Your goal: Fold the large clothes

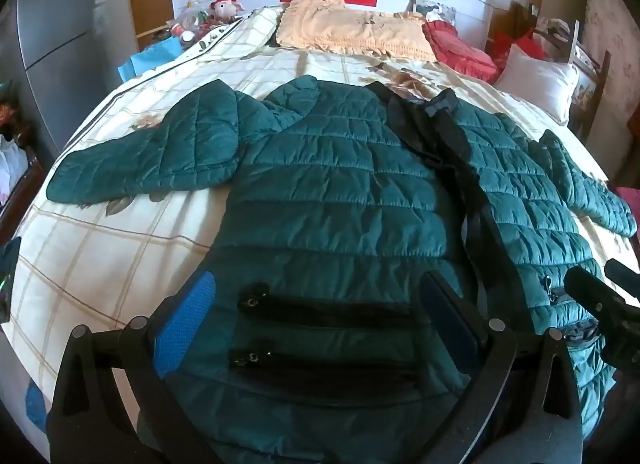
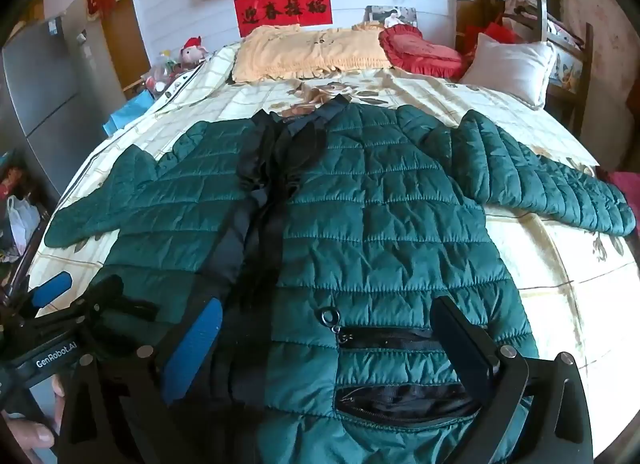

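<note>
We find the dark green quilted puffer jacket (image 1: pixel 340 184) spread flat, front up, on the cream checked bedspread (image 1: pixel 120 248). Left gripper (image 1: pixel 320 328) and right gripper (image 2: pixel 328 348) stand apart above its hem, apparently not touching.

the bed (image 1: pixel 120 232), covered in a cream checked floral quilt, carries a green quilted jacket (image 1: pixel 340 192) spread flat with sleeves out. at the head lie a yellow pillow (image 2: pixel 308 52), a red cushion (image 2: pixel 420 50) and a white pillow (image 2: pixel 508 64).
</note>
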Motion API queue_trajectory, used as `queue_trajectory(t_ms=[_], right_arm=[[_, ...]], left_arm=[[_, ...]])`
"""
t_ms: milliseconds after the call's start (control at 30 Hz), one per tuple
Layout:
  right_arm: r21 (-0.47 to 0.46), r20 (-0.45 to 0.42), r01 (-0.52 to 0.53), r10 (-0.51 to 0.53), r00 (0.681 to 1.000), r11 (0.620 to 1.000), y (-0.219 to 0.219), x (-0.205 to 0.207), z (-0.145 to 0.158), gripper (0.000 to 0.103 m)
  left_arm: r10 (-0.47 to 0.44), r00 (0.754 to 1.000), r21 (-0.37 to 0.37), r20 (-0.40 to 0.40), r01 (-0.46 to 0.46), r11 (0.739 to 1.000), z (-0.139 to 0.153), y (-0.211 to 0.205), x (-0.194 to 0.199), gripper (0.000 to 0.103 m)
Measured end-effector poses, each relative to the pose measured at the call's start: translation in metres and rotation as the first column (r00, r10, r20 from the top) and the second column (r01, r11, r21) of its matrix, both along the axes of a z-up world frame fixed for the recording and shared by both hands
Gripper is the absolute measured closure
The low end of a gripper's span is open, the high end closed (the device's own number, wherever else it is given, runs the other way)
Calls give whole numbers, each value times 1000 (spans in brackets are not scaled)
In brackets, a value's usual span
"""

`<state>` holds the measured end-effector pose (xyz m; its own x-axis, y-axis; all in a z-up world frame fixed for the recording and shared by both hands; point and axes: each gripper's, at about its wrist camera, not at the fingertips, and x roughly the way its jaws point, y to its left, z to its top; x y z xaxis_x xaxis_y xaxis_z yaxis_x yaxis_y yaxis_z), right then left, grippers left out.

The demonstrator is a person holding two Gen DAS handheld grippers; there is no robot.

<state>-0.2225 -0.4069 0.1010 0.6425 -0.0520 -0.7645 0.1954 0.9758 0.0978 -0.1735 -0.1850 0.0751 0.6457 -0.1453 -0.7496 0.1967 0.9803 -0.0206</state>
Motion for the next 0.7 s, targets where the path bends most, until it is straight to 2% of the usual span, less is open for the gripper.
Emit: queue_trajectory(t_ms=[333,500,700], right_arm=[[7,-7,27,-26,1000,1000,17,-6,2,0],[-3,-9,26,-26,1000,1000,18,-11,1,0],[-18,49,34,-33,998,999,13,-17,-1,0]], left_arm=[[-5,1000,-27,-7,5,1000,4,-1,-10,1],[-13,1000,-12,-3,13,1000,3,-5,-14,1],[-14,1000,-26,-6,14,1000,3,-5,-16,1]])
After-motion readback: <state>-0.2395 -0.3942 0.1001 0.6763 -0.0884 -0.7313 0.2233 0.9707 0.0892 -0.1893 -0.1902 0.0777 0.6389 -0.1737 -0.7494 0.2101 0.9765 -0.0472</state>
